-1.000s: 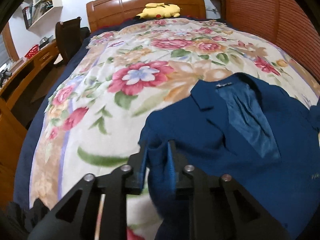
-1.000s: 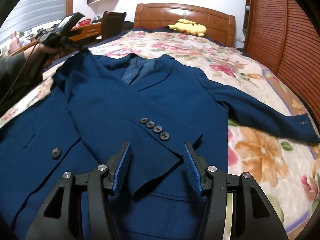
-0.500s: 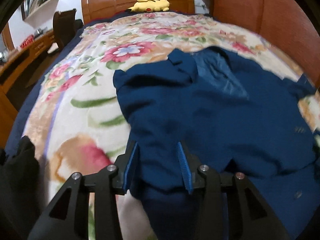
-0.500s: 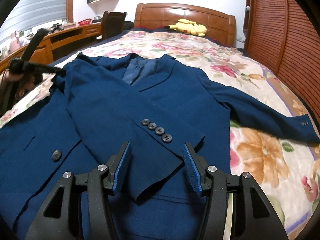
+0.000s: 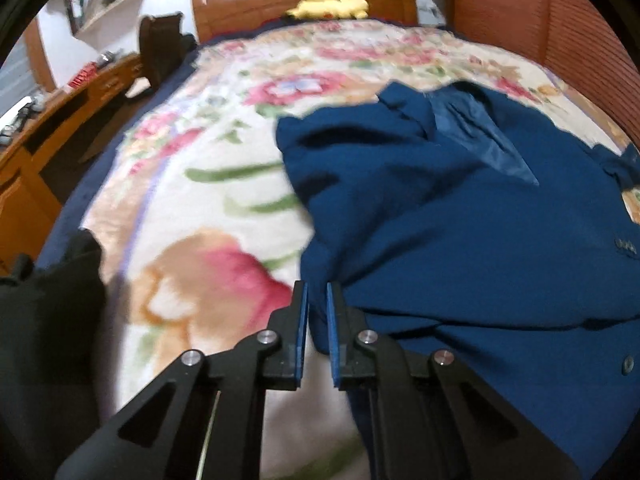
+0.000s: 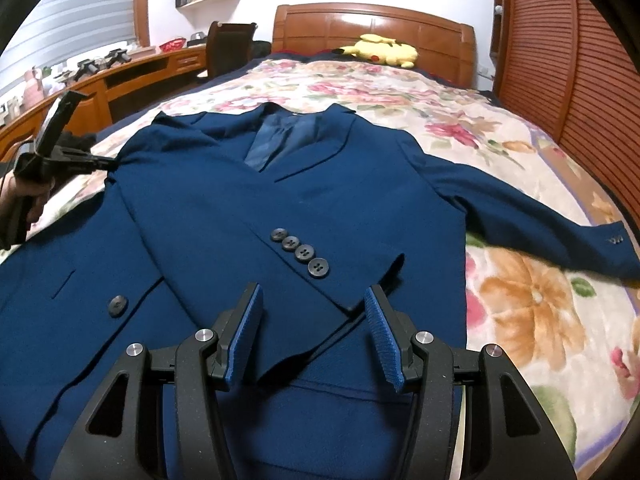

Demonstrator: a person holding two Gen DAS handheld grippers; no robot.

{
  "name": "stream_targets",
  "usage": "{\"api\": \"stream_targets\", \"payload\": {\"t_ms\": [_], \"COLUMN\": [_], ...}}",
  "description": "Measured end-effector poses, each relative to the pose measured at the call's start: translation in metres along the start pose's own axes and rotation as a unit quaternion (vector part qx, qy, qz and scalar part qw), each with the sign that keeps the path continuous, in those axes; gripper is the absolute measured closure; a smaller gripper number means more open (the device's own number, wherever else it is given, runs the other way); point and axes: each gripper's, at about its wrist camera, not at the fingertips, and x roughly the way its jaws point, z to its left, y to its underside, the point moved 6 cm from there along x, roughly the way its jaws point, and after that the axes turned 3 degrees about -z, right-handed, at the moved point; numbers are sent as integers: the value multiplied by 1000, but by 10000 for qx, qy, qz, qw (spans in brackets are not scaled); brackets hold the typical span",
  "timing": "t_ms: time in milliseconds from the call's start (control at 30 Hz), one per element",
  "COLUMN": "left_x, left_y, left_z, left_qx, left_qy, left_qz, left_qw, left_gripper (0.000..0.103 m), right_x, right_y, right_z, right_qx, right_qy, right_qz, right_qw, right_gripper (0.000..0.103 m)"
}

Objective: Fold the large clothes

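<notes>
A navy blue suit jacket [image 6: 304, 216] lies face up on the flowered bedspread [image 6: 520, 292], one sleeve folded across its front with several cuff buttons [image 6: 300, 252] showing, the other sleeve [image 6: 540, 220] stretched out right. My right gripper [image 6: 314, 300] is open and empty, hovering just above the folded sleeve's cuff. My left gripper [image 5: 317, 300] is nearly shut, pinching the jacket's [image 5: 460, 220] left edge fold; it also shows in the right wrist view [image 6: 110, 164] at the jacket's shoulder edge.
A yellow plush toy [image 6: 380, 50] lies by the wooden headboard [image 6: 372, 28]. A wooden desk [image 6: 132, 76] and dark chair [image 6: 228, 48] stand left of the bed. A slatted wooden wall [image 6: 580, 60] runs along the right.
My left gripper let go of the shoulder, moved back along the jacket's left edge and closed on the fabric there. My right gripper stayed open and barely moved.
</notes>
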Motion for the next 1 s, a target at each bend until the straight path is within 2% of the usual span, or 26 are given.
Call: {"api": "stream_targets", "payload": {"t_ms": [133, 233, 367, 700, 867, 1000], "left_x": [-26, -51, -83, -128, -133, -134], "left_y": [-2, -2, 1, 25, 42, 52], "left_z": [-3, -12, -32, -91, -116, -128], "left_qx": [-129, -158, -229, -292, -335, -356], "left_qy": [196, 352, 659, 1044, 1200, 1088], "left_qz": [-186, -440, -760, -1203, -1191, -1114], "left_qw": [9996, 9983, 9947, 9868, 9850, 9872], "left_gripper": [94, 75, 63, 57, 55, 54], "right_x": [0, 0, -1, 0, -2, -5], "right_y": [1, 2, 4, 7, 8, 11], "right_z": [0, 1, 1, -1, -3, -1], "right_qx": [21, 46, 60, 126, 141, 65], "right_qy": [-32, -43, -27, 39, 80, 115], "right_qz": [2, 7, 25, 72, 81, 80], "right_qw": [10000, 10000, 10000, 9999, 9998, 9999], "right_gripper": [49, 49, 49, 49, 49, 49]}}
